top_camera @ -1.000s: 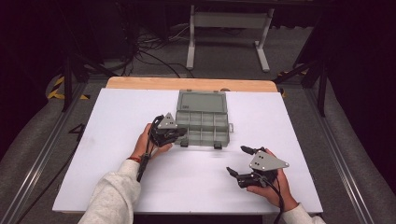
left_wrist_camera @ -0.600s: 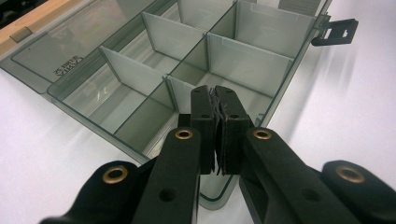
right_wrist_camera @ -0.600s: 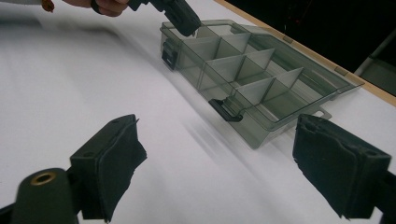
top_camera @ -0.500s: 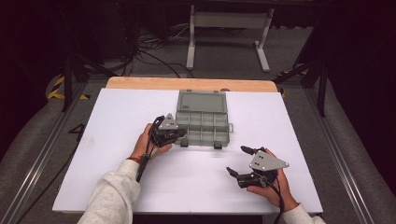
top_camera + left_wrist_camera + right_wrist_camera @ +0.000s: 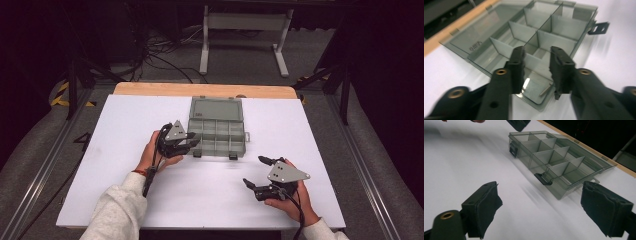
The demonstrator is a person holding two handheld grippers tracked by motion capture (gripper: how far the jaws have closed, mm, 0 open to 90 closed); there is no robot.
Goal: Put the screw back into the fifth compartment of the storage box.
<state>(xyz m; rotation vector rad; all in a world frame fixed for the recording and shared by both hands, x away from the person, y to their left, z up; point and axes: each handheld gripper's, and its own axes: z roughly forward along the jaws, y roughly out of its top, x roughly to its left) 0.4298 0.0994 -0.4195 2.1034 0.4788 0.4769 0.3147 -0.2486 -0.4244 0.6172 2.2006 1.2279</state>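
Screw dropped into the box's near-left compartment, left gripper poised over it.

The left gripper (image 5: 536, 71) hangs just above the near-left corner of the open box (image 5: 216, 131), its jaws just opened to a moderate gap with nothing between the pads; the screw (image 5: 545, 89) lies loose on the compartment floor below and between them, a little toward the right-hand jaw in the left gripper view. Its long axis runs slantwise across the gap rather than along it, so a re-grip would likely need a turn of the wrist. The right gripper (image 5: 257, 172) sits on the table (image 5: 115, 140) well apart from the box, toward the person's side, jaws spread wide and empty, so the left hand is plainly nearer the screw.
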